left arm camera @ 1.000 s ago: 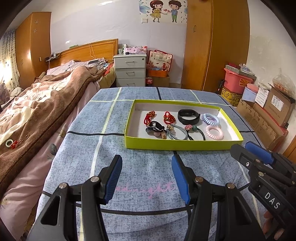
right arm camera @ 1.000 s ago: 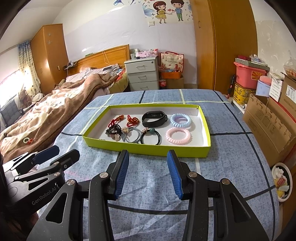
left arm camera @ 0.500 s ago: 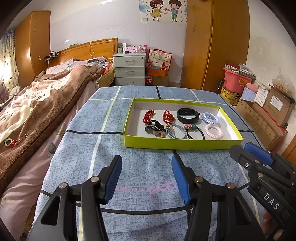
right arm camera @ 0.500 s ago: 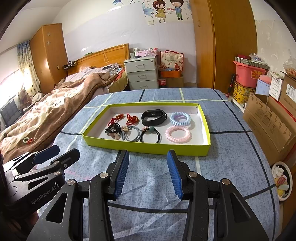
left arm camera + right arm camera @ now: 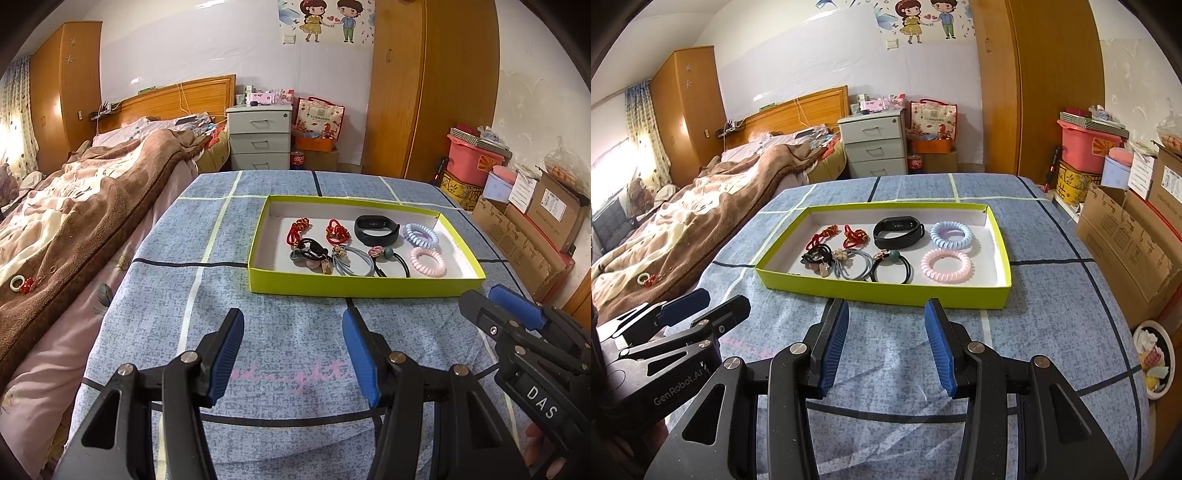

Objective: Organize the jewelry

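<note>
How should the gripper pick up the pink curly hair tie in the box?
Pinch the pink spiral hair tie across one side of its ring, from above. It lies flat with an open middle for one finger, and the tray's walls block a sideways approach.

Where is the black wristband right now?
The black wristband lies in the yellow-green box's far half, between the red knotted cord and the blue coil tie.

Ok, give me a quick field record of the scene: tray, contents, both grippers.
tray: yellow-green tray on blue checked cloth
right side: blue coil tie behind pink coil tie
middle: black wristband
left side: red cords, dark and grey hair ties, bunched
left gripper: open, empty
right gripper: open, empty
</note>
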Action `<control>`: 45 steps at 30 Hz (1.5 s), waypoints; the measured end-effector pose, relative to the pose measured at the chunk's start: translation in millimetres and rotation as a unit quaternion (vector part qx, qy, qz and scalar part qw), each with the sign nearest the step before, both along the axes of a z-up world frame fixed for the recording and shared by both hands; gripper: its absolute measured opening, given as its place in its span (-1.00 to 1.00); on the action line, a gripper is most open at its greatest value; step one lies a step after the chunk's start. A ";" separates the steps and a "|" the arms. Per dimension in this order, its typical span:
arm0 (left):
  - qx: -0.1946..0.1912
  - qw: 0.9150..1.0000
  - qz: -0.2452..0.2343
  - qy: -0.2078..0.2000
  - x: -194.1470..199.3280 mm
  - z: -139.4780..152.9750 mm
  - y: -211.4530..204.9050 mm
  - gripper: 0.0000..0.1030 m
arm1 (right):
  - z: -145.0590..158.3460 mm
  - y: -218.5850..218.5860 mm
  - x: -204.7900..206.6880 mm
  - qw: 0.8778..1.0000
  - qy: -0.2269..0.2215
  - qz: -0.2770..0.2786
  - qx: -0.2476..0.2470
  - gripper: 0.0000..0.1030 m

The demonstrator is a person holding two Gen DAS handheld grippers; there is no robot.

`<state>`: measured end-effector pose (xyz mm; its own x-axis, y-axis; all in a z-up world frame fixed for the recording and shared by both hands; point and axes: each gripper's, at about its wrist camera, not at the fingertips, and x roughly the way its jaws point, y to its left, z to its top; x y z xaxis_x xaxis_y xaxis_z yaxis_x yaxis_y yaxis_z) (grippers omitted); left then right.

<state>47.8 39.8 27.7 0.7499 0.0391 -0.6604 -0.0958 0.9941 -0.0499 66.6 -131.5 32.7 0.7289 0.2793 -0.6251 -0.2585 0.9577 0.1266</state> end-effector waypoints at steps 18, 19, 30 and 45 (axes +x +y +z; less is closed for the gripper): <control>-0.006 1.000 -0.005 -0.003 -2.1 1.3 -4.0 0.12 | -2.6 -2.0 -0.3 1.000 0.002 -0.001 -0.001 -0.15; -0.006 1.000 -0.005 -0.003 -1.6 1.2 -4.3 0.12 | -2.3 -1.8 0.1 1.000 0.002 -0.002 0.000 -0.15; -0.007 1.000 -0.003 -0.001 0.1 0.6 -3.3 0.12 | -2.4 -2.1 0.4 1.000 0.002 -0.002 0.000 -0.15; -0.012 1.000 0.003 -0.002 -0.8 -0.1 -5.1 0.12 | -3.4 -5.3 0.2 1.000 0.003 -0.004 0.004 -0.15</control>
<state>46.9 34.8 27.6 0.7520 0.0279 -0.6585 -0.1013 0.9921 -0.0737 66.7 -136.8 29.3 0.7270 0.2784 -0.6276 -0.2496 0.9587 0.1361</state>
